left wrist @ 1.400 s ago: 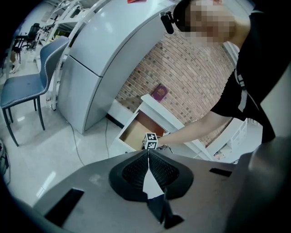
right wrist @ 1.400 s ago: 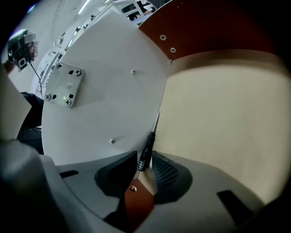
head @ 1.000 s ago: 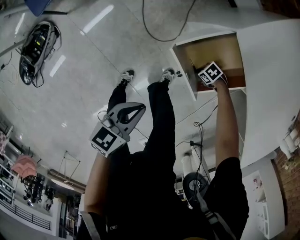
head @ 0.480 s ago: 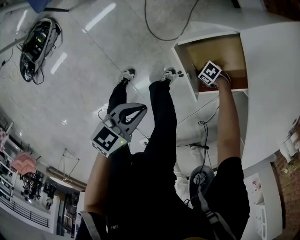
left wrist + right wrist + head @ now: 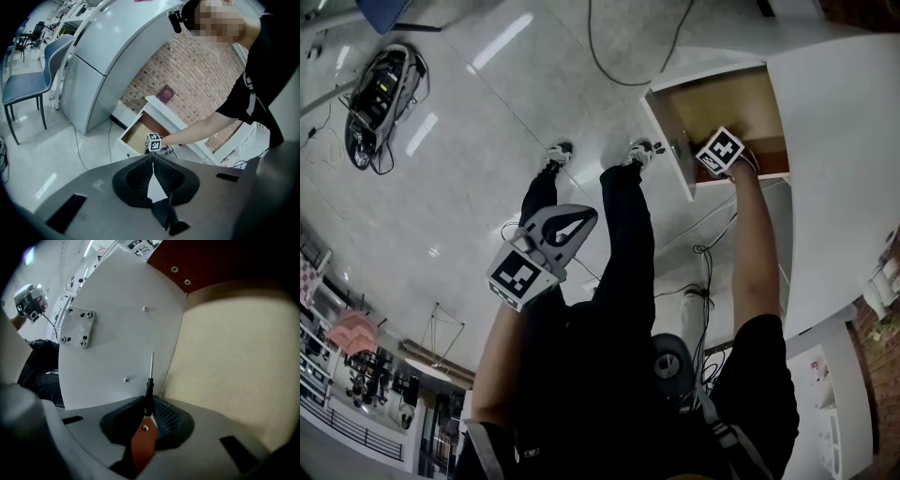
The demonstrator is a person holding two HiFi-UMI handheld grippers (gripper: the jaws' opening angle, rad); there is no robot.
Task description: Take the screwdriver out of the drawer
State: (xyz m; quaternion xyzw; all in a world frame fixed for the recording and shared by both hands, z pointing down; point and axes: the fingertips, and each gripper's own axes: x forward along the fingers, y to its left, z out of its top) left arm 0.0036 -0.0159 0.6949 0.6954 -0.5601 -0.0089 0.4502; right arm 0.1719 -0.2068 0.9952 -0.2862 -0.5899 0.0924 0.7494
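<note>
The open drawer [image 5: 741,103] has a tan floor [image 5: 234,362] and a white front panel [image 5: 117,343]. Inside its near end my right gripper [image 5: 713,155] is shut on the screwdriver [image 5: 149,392]. The black handle sits between the pads, and the thin metal shaft points up along the front panel. An orange part of the tool shows below the pads. My left gripper [image 5: 576,223] hangs beside the person's leg, far from the drawer. Its jaws are shut on nothing [image 5: 153,171]. The left gripper view also shows the drawer [image 5: 138,133] and the right gripper's marker cube [image 5: 153,142].
The drawer belongs to a white curved counter [image 5: 834,150]. A black cable [image 5: 623,56] loops over the tiled floor, where a device with wires [image 5: 377,94] lies at the left. A blue chair [image 5: 26,86] stands near the counter. The person's shoes [image 5: 595,152] are just left of the drawer.
The right gripper has stayed at the near end of the drawer, shifting only slightly. The left gripper has drifted a little upward beside the leg.
</note>
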